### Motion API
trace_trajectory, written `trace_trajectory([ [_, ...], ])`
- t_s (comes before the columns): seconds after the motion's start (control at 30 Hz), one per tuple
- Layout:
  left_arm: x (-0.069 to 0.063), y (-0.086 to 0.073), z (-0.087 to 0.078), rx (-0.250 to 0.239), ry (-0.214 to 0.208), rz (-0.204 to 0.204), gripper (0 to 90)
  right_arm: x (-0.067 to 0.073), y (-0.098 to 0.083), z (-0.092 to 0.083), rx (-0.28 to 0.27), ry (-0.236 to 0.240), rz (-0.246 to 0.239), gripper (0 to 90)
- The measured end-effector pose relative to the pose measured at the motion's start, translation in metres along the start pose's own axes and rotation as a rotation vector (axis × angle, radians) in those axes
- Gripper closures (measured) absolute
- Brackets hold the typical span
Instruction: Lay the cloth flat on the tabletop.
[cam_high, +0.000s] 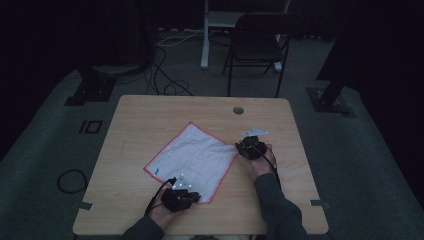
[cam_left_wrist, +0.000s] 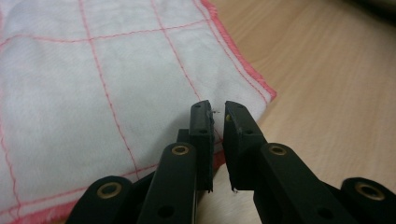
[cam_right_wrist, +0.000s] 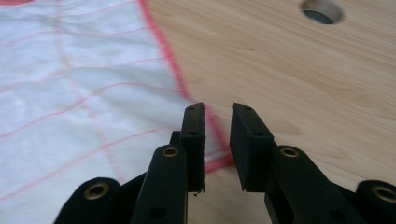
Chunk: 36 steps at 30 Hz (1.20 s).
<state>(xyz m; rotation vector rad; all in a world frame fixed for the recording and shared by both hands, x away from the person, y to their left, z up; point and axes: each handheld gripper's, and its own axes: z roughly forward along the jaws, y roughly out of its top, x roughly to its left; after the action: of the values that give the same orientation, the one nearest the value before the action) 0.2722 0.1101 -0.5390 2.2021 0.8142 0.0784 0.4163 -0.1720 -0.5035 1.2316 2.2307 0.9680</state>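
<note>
We judge the step in hand to be taking the cloth (cam_high: 192, 161) by two corners, most likely to fold it. The cloth lies spread flat on the tabletop (cam_high: 145, 117), white with pink grid lines and a pink hem.

To do this well, we want each corner seated deep between the pads before lifting, and we want both corners to rise together so the fabric does not drag or twist. A pinch on the hem alone may slip, so we should bite a little past it into the white.

The left hand-held gripper (cam_left_wrist: 218, 112) sits at the near corner. Its jaws stand only a thin gap apart, and the pink hem runs under and just ahead of the tips. From the left gripper view we see no fabric pinched between the pads, so we read it as not clamped.

The right hand-held gripper (cam_right_wrist: 218, 114) is at the right-hand corner. Its jaws stand a moderate gap apart, with the hem passing just under the left pad and bare wood under the right one. Nothing is caught between them. It should settle lower and nudge toward the cloth so that the corner lies squarely in the gap before closing.
</note>
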Motion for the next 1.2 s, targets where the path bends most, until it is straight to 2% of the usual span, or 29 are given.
trace_trajectory([
  [0.2, -0.011, 0.005, 0.009, 0.008, -0.034, 0.027, 82.5, 0.014, -0.006, 0.008, 0.031, 0.057, -0.046, 76.3],
  [0.43, -0.024, 0.012, 0.020, 0.016, -0.067, 0.055, 82.3, 0.011, -0.017, 0.023, 0.092, 0.056, -0.037, 77.2],
  [0.67, -0.036, 0.018, 0.027, 0.031, -0.087, 0.090, 81.3, -0.001, -0.019, 0.024, 0.090, 0.041, 0.004, 79.2],
  [0.73, -0.038, 0.021, 0.027, 0.019, -0.093, 0.099, 79.7, -0.004, -0.019, 0.025, 0.087, 0.032, 0.010, 79.5],
  [0.8, -0.041, 0.024, 0.025, 0.005, -0.094, 0.107, 76.3, -0.004, -0.019, 0.025, 0.087, 0.029, 0.008, 79.2],
  [1.0, -0.056, 0.032, 0.028, 0.005, -0.106, 0.176, 69.3, -0.002, -0.019, 0.023, 0.089, 0.028, 0.017, 73.5],
  [1.1, -0.057, 0.033, 0.032, 0.005, -0.096, 0.178, 63.9, 0.000, -0.019, 0.019, 0.079, 0.036, 0.008, 72.2],
  [1.2, -0.057, 0.031, 0.036, 0.019, -0.084, 0.189, 63.1, 0.000, -0.019, 0.014, 0.062, 0.042, 0.007, 71.5],
])
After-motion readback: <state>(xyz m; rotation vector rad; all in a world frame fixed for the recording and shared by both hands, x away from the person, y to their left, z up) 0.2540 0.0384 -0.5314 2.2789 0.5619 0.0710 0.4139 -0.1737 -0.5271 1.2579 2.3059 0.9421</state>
